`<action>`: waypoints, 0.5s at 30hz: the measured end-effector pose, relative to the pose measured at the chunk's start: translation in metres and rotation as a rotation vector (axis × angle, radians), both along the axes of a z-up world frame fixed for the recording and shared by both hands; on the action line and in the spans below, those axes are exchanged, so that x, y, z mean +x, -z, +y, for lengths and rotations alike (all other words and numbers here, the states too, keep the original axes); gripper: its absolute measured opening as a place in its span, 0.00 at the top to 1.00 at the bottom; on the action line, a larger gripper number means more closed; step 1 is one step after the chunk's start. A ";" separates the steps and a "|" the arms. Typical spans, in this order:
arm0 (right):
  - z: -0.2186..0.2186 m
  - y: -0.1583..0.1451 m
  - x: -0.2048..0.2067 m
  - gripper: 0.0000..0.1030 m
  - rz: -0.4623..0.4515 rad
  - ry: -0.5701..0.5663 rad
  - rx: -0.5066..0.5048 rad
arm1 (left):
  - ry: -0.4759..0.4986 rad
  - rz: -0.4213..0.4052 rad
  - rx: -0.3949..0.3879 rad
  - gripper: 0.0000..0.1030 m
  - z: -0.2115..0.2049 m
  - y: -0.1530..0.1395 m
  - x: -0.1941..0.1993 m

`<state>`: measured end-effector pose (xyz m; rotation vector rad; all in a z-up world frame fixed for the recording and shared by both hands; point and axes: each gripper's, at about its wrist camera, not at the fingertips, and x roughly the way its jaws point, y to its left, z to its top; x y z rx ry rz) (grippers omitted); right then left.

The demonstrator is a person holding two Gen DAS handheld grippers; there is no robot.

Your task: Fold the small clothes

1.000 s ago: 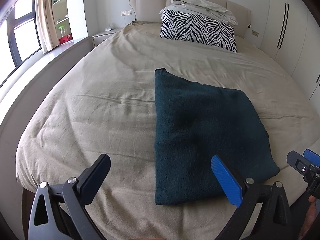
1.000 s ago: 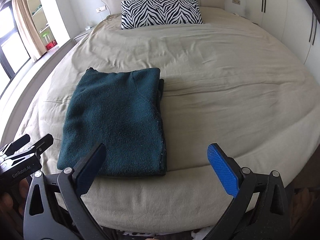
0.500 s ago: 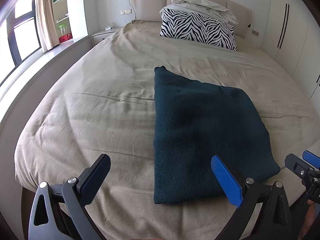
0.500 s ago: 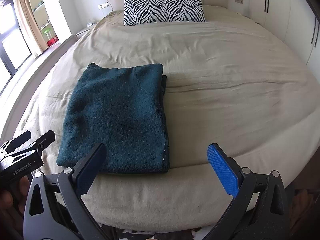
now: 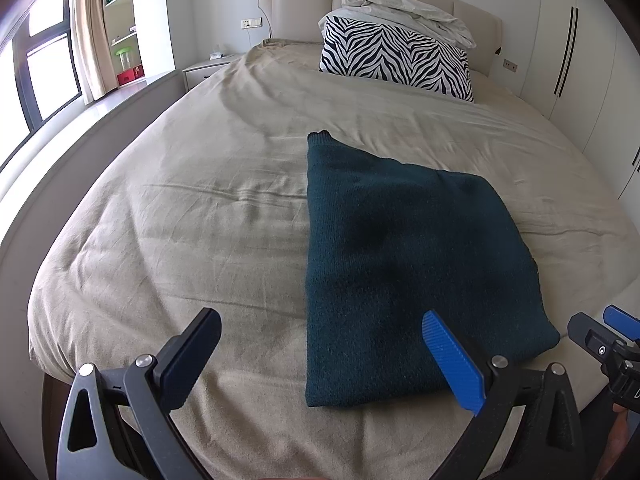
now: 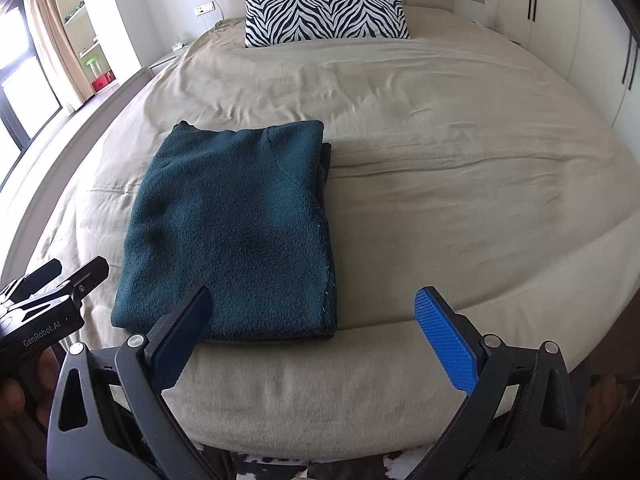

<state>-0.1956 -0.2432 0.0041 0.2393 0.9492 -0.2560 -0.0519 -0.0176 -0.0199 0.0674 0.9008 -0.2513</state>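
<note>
Nearest in the left wrist view, the left gripper (image 5: 320, 360) is held low over the near edge of the bed, its black finger and its blue-padded finger spread wide with nothing between them. It points along the bed toward the headboard, with its blue finger over the near corner of the garment and its black finger over bare sheet. The right gripper (image 6: 312, 332) is posed the same way, level and pointing forward, fingers spread wide and empty; its black finger overlaps the near edge of the garment in the picture, though whether it touches the cloth cannot be told. Each gripper shows at the edge of the other's view, the two side by side and apart; part of a hand (image 6: 16, 400) grips the left one's handle.

Just beyond the fingertips lies the dark teal knitted sweater (image 5: 400, 264), folded into a flat rectangle, its layered edges stacked along the right side. It rests on the wrinkled beige bed sheet (image 5: 200, 220) near the foot of the bed, free of both grippers.

Farther off, a black-and-white zebra-striped pillow (image 6: 326, 14) leans at the head of the bed with a crumpled pale grey duvet (image 5: 404, 12) heaped on it, against a padded beige headboard (image 5: 296, 4).
</note>
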 end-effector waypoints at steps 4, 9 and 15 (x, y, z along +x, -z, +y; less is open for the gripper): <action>-0.001 0.001 -0.001 0.00 0.001 0.001 0.001 | 0.001 0.001 0.000 0.00 0.000 0.001 0.000; -0.001 0.003 -0.002 0.00 0.004 0.003 0.003 | 0.003 0.003 0.000 0.00 -0.001 0.002 0.000; -0.001 0.004 -0.003 0.00 0.006 0.004 0.004 | 0.004 0.004 0.000 0.00 -0.001 0.004 -0.001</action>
